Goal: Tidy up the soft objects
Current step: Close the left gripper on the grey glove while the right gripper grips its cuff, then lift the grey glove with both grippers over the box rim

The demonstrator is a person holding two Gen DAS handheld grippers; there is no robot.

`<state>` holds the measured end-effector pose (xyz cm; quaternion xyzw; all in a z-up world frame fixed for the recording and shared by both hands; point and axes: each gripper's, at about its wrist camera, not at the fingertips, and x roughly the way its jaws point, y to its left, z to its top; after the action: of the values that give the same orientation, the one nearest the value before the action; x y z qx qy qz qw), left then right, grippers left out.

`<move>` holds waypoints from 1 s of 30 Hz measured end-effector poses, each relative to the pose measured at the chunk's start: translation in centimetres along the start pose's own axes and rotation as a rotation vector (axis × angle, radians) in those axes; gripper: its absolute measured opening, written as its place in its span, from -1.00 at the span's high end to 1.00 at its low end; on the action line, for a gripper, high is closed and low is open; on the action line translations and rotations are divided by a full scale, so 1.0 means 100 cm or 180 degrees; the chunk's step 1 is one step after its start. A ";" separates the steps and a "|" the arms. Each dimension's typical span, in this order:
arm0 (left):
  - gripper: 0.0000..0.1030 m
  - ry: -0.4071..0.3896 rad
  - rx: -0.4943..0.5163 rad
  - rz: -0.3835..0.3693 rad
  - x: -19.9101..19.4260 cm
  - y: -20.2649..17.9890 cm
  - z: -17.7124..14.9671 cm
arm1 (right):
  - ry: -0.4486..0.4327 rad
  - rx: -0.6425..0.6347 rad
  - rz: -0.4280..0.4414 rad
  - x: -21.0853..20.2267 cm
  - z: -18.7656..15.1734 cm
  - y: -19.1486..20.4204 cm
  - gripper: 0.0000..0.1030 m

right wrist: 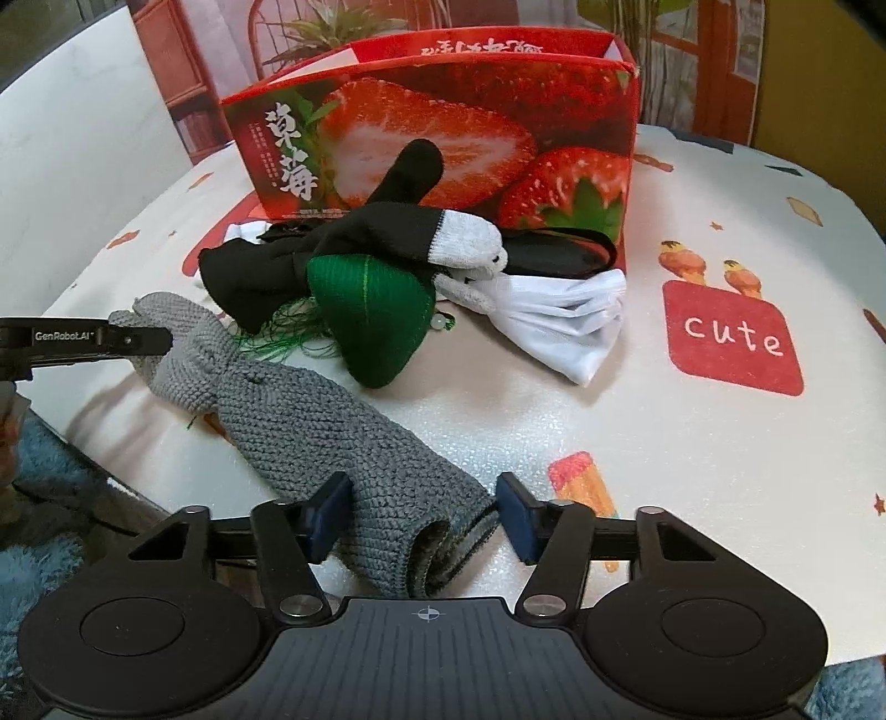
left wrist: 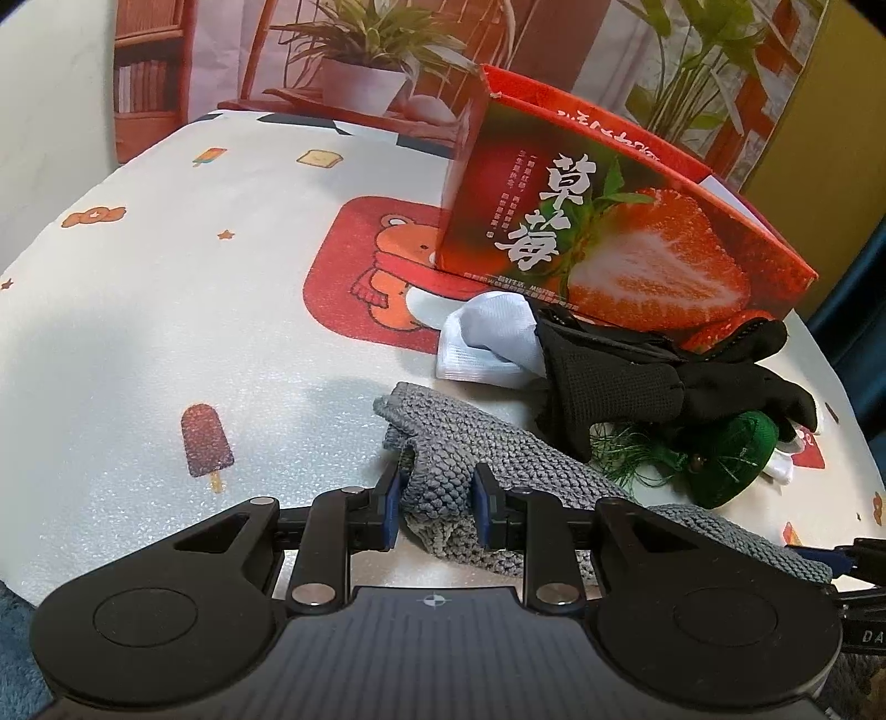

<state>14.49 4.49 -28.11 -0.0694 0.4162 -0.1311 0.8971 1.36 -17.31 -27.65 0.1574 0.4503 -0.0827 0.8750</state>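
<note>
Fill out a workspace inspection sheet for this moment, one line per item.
Surface: white cartoon-print table cover, bare on the right side.
Job's things: grey knitted glove stretched between both grippers; black glove, green pouch, white cloth piled in front of the strawberry box.
Clutter: nothing seen.
Grippers: left gripper pinches the grey glove's finger end; right gripper fingers straddle its cuff, a gap beside the right one.
Cables: nothing seen.
Surroundings: printed backdrop with plants, blue fuzzy rug below.
</note>
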 end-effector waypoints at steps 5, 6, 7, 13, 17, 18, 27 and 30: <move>0.55 -0.0054 0.0017 -0.0060 -0.005 -0.001 0.001 | -0.0047 -0.0098 0.0118 -0.003 0.003 0.006 0.63; 0.56 -0.0091 0.0025 -0.0077 -0.007 -0.001 0.001 | -0.0089 -0.0117 0.0121 -0.005 0.004 0.007 0.65; 0.57 -0.0127 0.0037 -0.0093 -0.010 -0.002 0.002 | -0.0140 -0.0135 0.0115 -0.008 0.006 0.008 0.65; 0.59 -0.0463 0.0127 -0.0211 -0.039 -0.011 0.011 | -0.0482 -0.0249 0.0215 -0.036 0.018 0.009 0.66; 0.59 -0.0752 0.0212 -0.0254 -0.066 -0.019 0.019 | -0.0696 -0.0330 0.0270 -0.058 0.027 0.011 0.66; 0.59 -0.0818 0.0232 -0.0258 -0.073 -0.021 0.021 | -0.0747 -0.0336 0.0281 -0.062 0.031 0.011 0.66; 0.59 -0.1229 0.0342 -0.0354 -0.101 -0.038 0.057 | -0.1218 -0.0456 0.0262 -0.100 0.076 0.012 0.66; 0.59 -0.1325 0.0390 -0.0390 -0.101 -0.046 0.075 | -0.1334 -0.0477 0.0209 -0.105 0.099 0.008 0.66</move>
<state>13.20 3.19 -14.88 -0.0655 0.2084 -0.1932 0.9565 3.02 -19.97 -13.58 0.0859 0.2582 -0.0514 0.9609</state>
